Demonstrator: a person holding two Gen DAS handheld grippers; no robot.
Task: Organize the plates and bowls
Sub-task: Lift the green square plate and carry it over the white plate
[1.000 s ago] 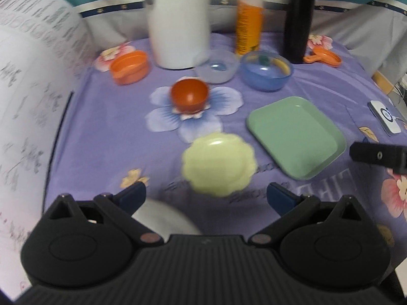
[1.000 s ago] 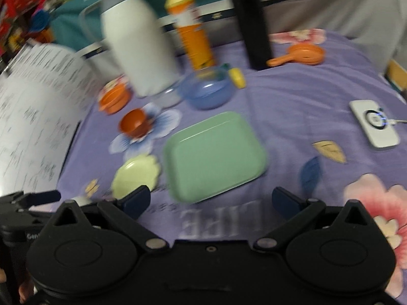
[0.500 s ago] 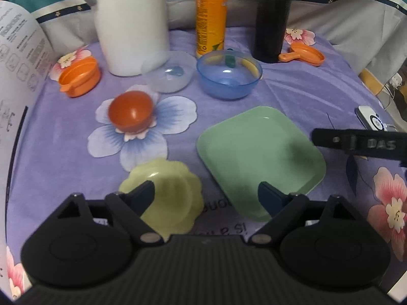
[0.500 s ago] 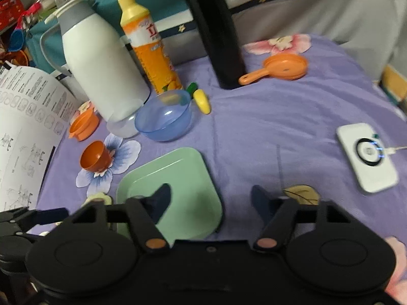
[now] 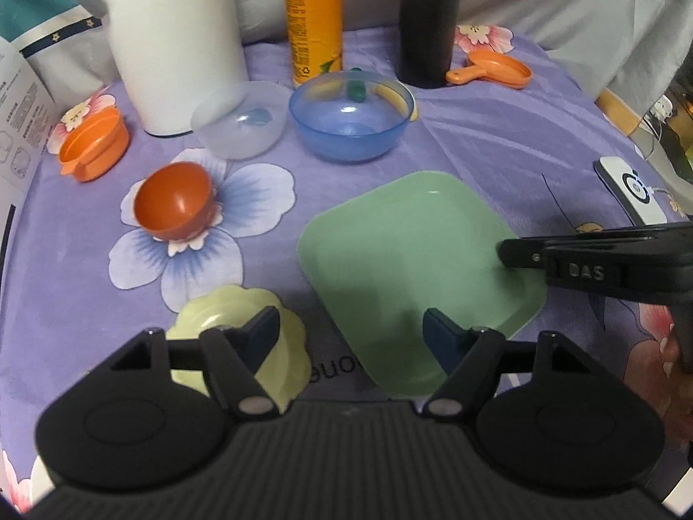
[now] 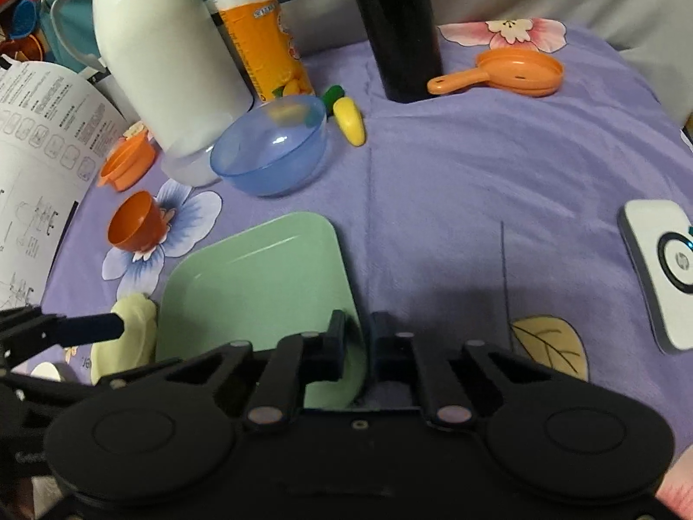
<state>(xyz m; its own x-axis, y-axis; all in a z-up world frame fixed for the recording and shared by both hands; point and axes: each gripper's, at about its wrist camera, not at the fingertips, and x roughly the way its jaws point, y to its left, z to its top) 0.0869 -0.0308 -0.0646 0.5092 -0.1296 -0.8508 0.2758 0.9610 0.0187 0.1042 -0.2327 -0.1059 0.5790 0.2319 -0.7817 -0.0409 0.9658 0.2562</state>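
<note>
Green plate [image 6: 255, 286] lay flat on the purple cloth [image 6: 454, 182], its near corner clamped in the right tool [image 6: 355, 342]; the left tool [image 5: 351, 331] had been narrowing, holding nothing. Bowls remained scattered, unstacked.

Both wrist cameras look steeply down and forward, close over the purple cloth [image 5: 498, 138]; both see the green plate [image 5: 416, 277], probably from opposite sides.

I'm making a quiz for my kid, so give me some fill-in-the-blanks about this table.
1. The right gripper is shut on the rim of the ____ plate.
2. The tilted orange bowl rests on a printed ____.
3. The blue bowl stands in front of the ____ bottle.

Missing words: green; flower; orange.
</note>
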